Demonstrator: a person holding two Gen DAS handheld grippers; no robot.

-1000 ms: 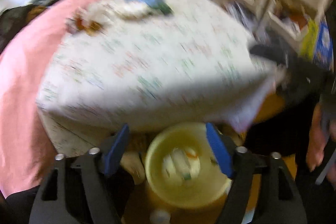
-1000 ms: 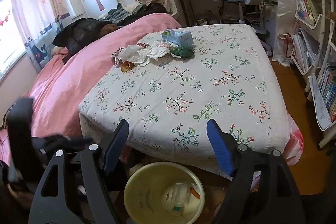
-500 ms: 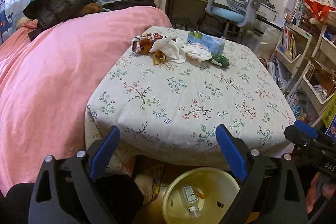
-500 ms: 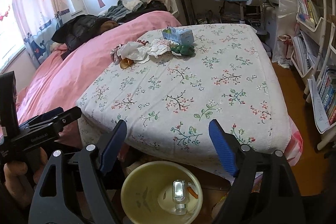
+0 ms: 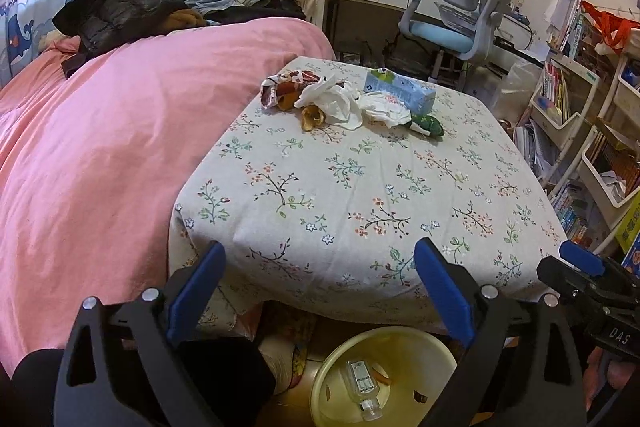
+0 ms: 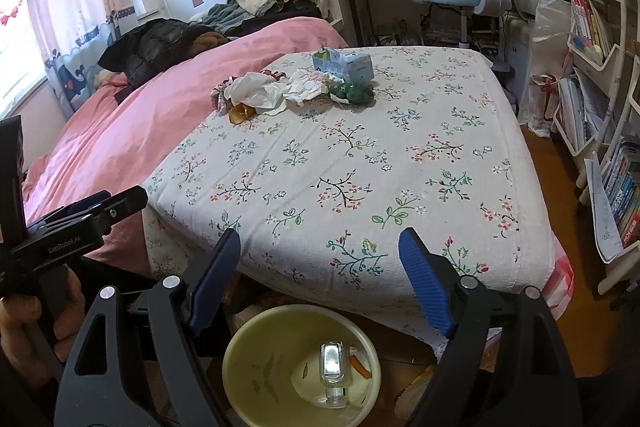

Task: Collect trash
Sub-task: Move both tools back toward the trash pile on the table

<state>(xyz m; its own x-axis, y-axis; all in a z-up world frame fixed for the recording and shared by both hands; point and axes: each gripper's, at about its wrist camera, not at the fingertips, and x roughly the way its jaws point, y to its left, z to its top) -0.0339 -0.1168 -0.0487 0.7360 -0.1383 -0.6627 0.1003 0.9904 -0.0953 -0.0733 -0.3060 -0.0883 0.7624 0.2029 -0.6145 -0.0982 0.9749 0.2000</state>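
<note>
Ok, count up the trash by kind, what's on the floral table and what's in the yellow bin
White crumpled tissues: 2
Red snack wrapper: 1
Orange peel: 1
Green wrapper: 1
Blue box: 1
Clear bottle in bin: 1
Orange scrap in bin: 1
Total: 8

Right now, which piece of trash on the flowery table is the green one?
The green wrapper at the right end of the trash pile, just in front of the blue tissue box. The crumpled tissues beside it are white, and the peel is orange-brown.
</note>
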